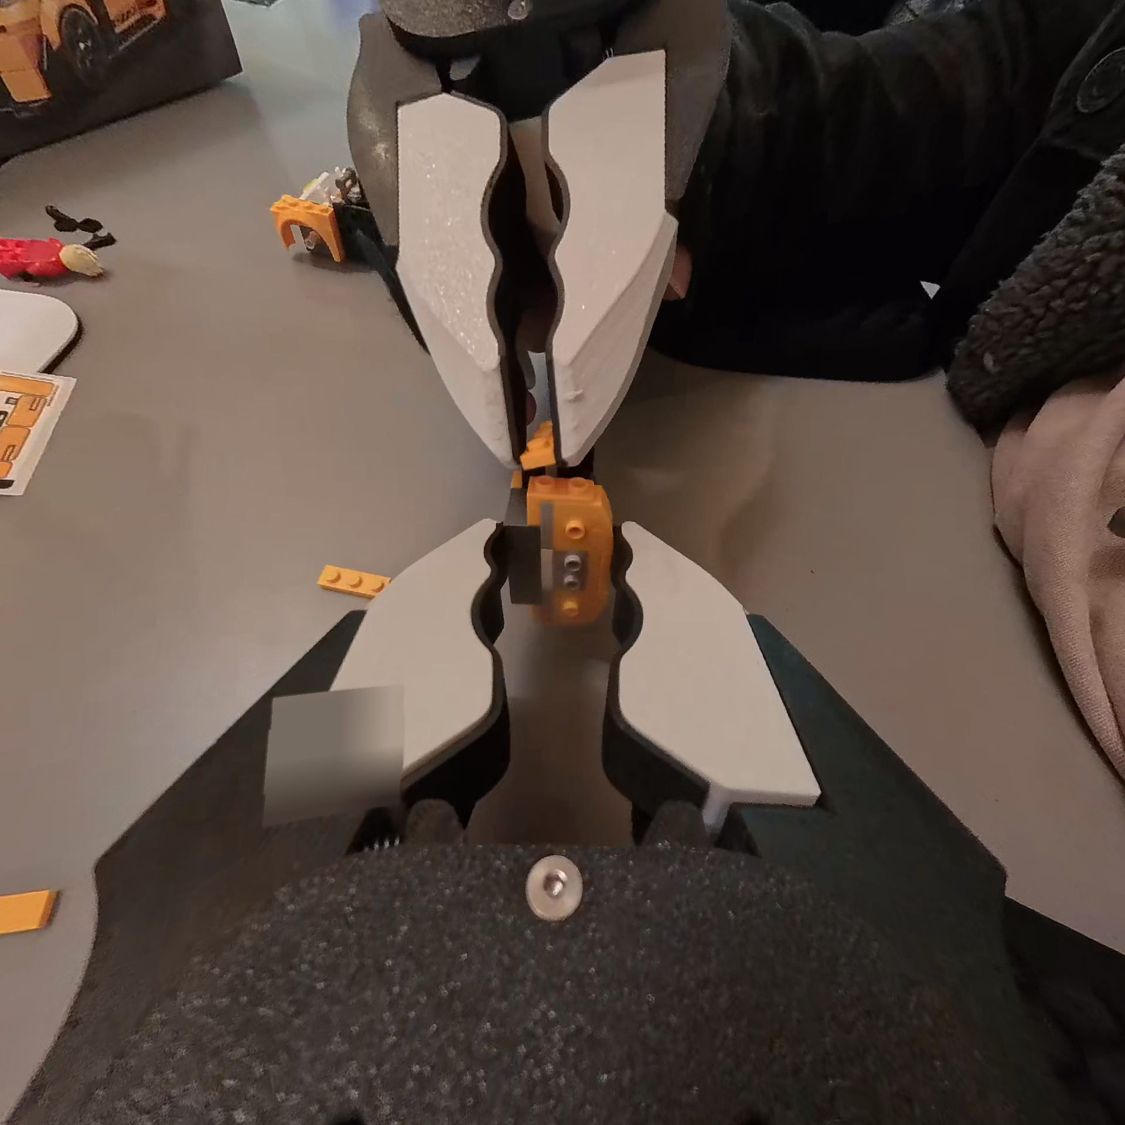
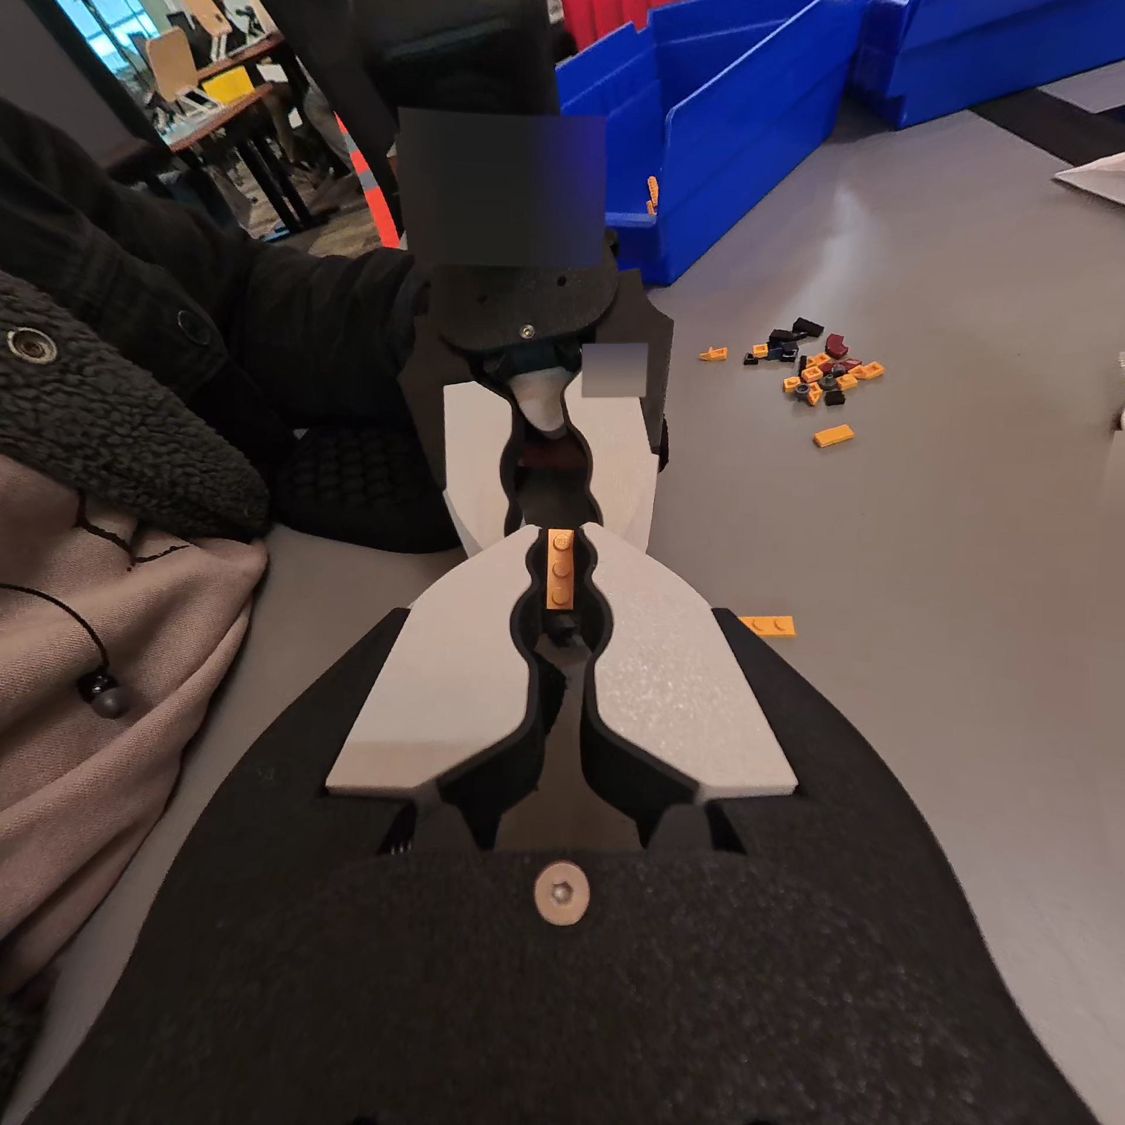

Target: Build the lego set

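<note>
My left gripper (image 1: 557, 536) is shut on a small lego assembly (image 1: 569, 551) of orange, black and grey bricks, held just above the grey table (image 1: 213, 487). My right gripper (image 1: 536, 466) comes in from the far side, facing it. It is shut on a thin orange plate (image 1: 539, 452), which sits right at the top of the assembly. In the right wrist view the plate (image 2: 560, 569) is a three-stud strip pinched between the tips of my right gripper (image 2: 560, 536). The left gripper's white fingers (image 2: 475, 462) show just beyond; the assembly is hidden there.
A loose orange plate (image 1: 353, 578) (image 2: 770, 626) and an orange tile (image 1: 24, 910) (image 2: 834, 435) lie near. A pile of small pieces (image 2: 816, 371) and blue bins (image 2: 730, 152) lie farther off. A partly built car section (image 1: 316, 219), red minifigure (image 1: 42, 259) and sticker sheet (image 1: 24, 432) are at left. A person's coat (image 1: 913, 182) borders the table. The grippers are tip to tip, or close to it. From either gripper's tips it is about 15 cm to the orange tile (image 1: 24, 910). My right wrist view (image 2: 827, 437) looks at it from another angle.
</note>
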### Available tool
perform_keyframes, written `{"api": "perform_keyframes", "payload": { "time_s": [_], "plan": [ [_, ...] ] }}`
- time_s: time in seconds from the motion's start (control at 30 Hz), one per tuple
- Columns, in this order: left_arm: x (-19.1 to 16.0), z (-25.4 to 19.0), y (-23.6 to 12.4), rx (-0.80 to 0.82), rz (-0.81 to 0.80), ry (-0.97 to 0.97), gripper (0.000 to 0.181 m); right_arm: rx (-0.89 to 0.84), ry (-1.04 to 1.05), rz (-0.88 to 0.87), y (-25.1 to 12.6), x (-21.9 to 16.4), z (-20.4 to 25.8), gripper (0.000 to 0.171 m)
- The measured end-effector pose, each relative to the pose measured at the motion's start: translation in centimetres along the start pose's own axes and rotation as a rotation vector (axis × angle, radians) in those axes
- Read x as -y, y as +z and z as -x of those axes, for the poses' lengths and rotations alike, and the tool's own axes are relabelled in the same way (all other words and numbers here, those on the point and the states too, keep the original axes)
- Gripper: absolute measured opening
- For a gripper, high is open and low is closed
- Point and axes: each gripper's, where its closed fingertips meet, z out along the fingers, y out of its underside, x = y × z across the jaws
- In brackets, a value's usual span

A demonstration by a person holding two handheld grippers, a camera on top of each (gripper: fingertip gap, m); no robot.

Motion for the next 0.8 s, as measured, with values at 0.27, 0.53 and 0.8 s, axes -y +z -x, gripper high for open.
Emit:
{"api": "perform_keyframes", "payload": {
  "time_s": [0.27,0.53,0.8],
  "plan": [
    [-1.3,-0.2,0.5,-0.017,0.090,-0.022,0.032,-0.022,0.018,0.001,-1.0,0.3,-0.6,0.008],
    [-2.7,-0.3,0.4,-0.015,0.171,-0.025,0.035,-0.021,0.020,0.015,-0.9,0.0,-0.6,0.007],
    [-1.8,-0.3,0.0,-0.028,0.110,-0.021,0.040,-0.037,0.006,0.114,-0.6,-0.3,-0.4,0.007]
  ]
}}
